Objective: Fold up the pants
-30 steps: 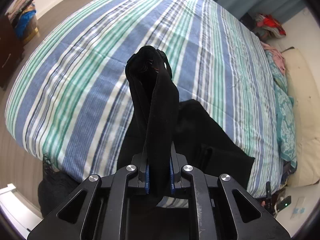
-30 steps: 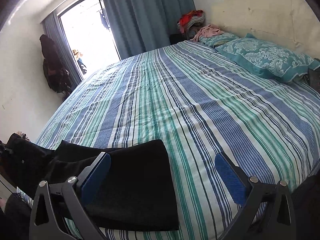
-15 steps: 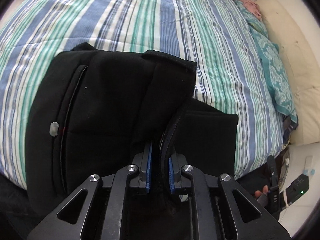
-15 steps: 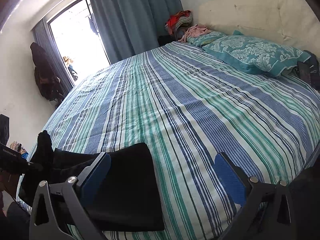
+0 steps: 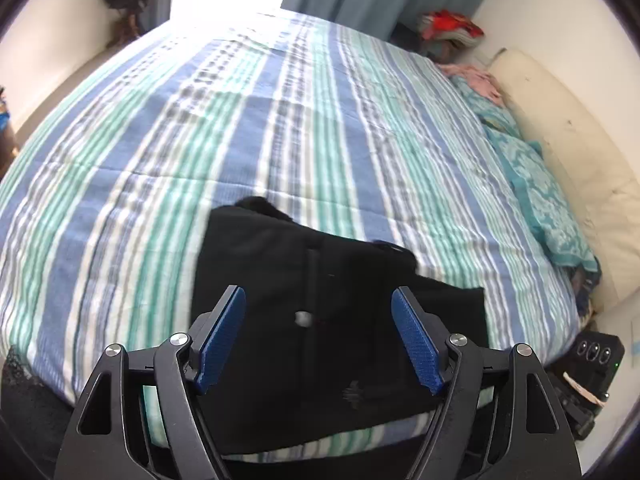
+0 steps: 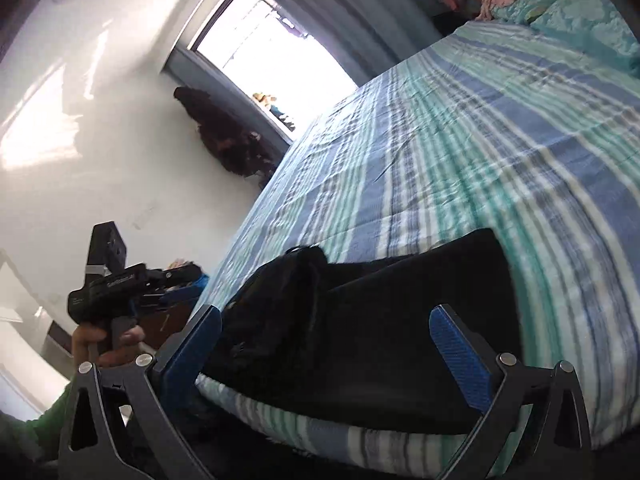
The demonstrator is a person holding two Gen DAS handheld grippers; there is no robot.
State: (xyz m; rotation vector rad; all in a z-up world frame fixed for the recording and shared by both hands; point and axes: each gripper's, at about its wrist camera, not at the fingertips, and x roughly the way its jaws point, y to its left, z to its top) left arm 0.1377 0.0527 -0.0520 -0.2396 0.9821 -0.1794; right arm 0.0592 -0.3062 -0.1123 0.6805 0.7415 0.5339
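In the right wrist view, far left, a hand (image 6: 102, 342) holds the left gripper (image 6: 182, 274) clear of the bed, beside its near corner; from this side its jaw spread cannot be told. The left wrist view shows that gripper (image 5: 318, 336) spread wide and holding nothing, its blue pads (image 5: 222, 338) hovering above the black pants (image 5: 320, 280). The pants (image 6: 360, 320) lie folded in a compact stack at the near edge of the striped bed (image 5: 280, 120), a small pale button (image 5: 303, 318) showing on the top layer. The right gripper (image 6: 324, 350) is also spread wide and empty, its fingers framing the stack without touching it. To the right, teal pillows (image 5: 540, 196) rest against a cream headboard (image 5: 568, 132).
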